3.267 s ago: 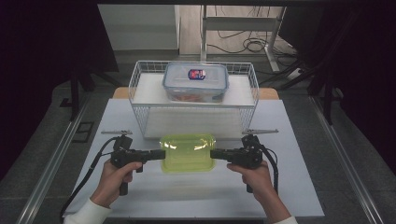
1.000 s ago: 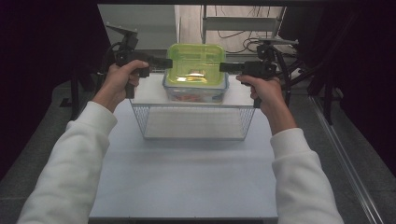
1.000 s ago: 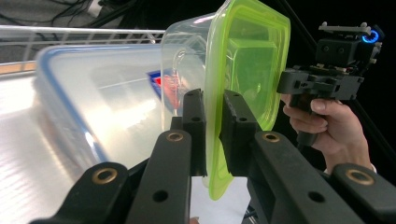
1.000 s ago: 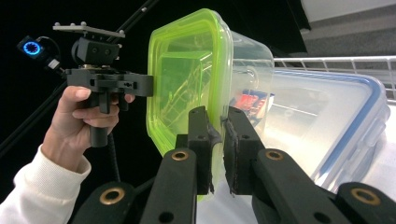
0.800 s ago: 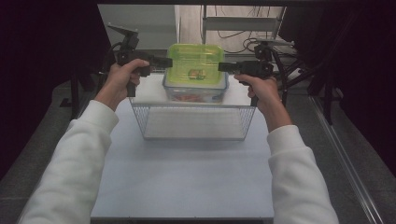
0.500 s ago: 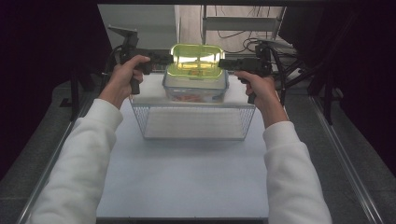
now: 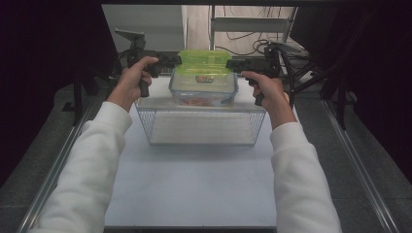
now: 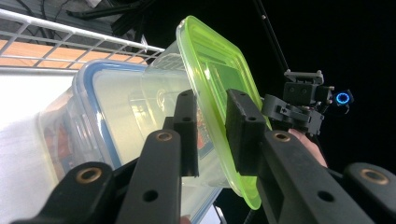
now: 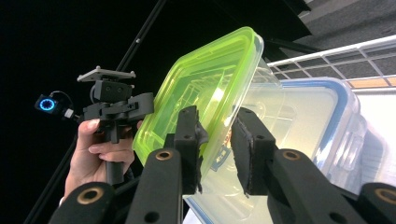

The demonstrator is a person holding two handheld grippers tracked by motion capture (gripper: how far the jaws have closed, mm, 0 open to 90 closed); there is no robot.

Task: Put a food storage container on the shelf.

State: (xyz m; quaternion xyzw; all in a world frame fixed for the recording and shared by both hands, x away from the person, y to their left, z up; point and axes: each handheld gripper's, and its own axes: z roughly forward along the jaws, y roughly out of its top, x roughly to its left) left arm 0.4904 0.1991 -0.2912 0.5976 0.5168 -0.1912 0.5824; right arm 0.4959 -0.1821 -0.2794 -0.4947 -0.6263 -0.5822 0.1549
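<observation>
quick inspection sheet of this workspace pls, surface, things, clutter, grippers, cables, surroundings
surface: white table, bare in front of the basket
job's things: green-lidded container stacked on blue-lidded container, which sits in the wire basket
clutter: nothing seen
grippers: left hand-held gripper and right hand-held gripper at opposite ends of the green lid; jaws have just been opening, the lid rim lies between them, the pads look clear of it
cables: one trails from the right hand-held gripper; loose cables on the floor behind the table
surroundings: dark curtains both sides, metal rail along the table
</observation>
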